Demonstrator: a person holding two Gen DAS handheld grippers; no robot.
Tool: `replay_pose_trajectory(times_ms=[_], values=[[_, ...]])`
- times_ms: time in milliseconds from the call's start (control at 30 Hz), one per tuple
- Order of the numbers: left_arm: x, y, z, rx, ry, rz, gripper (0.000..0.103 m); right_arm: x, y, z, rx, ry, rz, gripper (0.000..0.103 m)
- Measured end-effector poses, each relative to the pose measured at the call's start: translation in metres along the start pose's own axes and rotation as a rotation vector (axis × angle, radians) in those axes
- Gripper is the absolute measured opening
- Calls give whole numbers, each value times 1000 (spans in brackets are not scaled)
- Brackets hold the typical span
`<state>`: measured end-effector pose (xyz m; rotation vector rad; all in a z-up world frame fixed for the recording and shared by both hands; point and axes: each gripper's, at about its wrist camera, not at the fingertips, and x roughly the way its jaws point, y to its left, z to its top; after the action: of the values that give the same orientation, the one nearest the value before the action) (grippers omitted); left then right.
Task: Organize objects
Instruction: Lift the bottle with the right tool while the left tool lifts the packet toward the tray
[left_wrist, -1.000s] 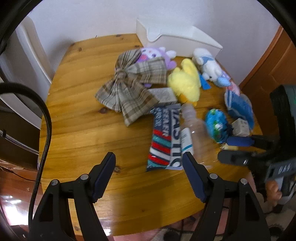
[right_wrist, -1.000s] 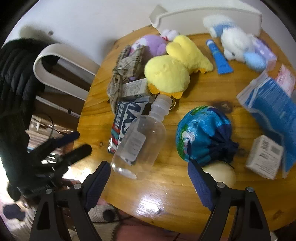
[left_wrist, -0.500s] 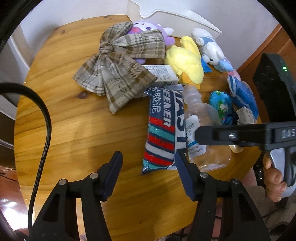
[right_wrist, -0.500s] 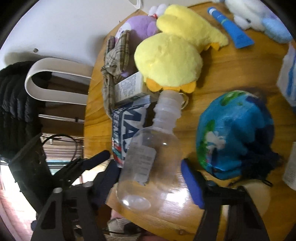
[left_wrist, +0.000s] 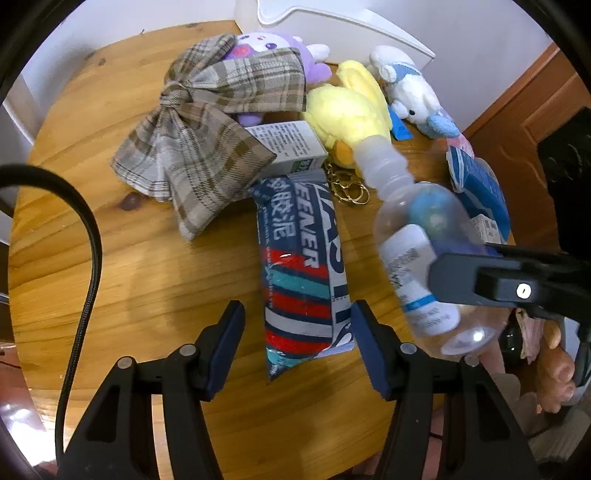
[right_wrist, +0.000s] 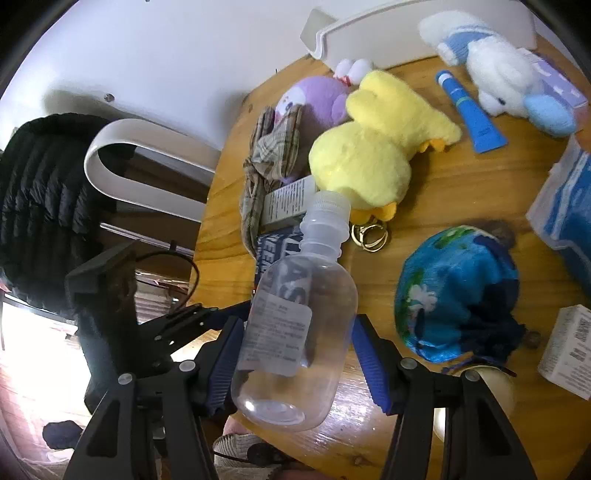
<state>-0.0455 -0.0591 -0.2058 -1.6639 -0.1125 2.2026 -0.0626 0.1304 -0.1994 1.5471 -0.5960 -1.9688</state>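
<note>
A clear plastic bottle (right_wrist: 303, 317) with a white label is held off the round wooden table (left_wrist: 110, 258); my right gripper (right_wrist: 297, 350) is shut on its lower body, cap pointing away. In the left wrist view the bottle (left_wrist: 417, 251) hangs at the right with a right finger (left_wrist: 480, 280) across it. My left gripper (left_wrist: 297, 343) is open, its fingers either side of the near end of a striped blue, red and teal packet (left_wrist: 299, 258) lying flat on the table.
Beyond the packet lie a plaid bow cloth (left_wrist: 214, 129), a small white box (left_wrist: 291, 144), gold key rings (left_wrist: 347, 188), yellow (left_wrist: 347, 110), purple (left_wrist: 258, 44) and white (left_wrist: 406, 88) plush toys. A blue pouch (right_wrist: 458, 291) and blue tube (right_wrist: 469, 114) lie right. A white tray (left_wrist: 332, 26) stands at the back.
My right gripper came in around the lying bottle, shut on it and raised it off the table. My left gripper moved forward until its fingers straddle the packet's near end.
</note>
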Motion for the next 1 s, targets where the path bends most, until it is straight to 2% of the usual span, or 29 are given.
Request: replay_pose_trajectory(times_ms=[333, 533, 633, 867, 1000], values=[[8, -10, 9, 6, 8, 32, 62, -19, -19, -4, 55, -44, 20, 61], [6, -3, 7, -67, -62, 42, 58, -26, -29, -8, 78, -61, 32, 61], [5, -10, 7, -32, -55, 45, 46, -30, -33, -10, 86, -69, 34, 61], [-2, -21, 9, 22, -42, 123, 40, -40, -35, -12, 98, -99, 49, 61], [-14, -29, 6, 38, -46, 136, 39, -47, -26, -10, 95, -127, 57, 61]])
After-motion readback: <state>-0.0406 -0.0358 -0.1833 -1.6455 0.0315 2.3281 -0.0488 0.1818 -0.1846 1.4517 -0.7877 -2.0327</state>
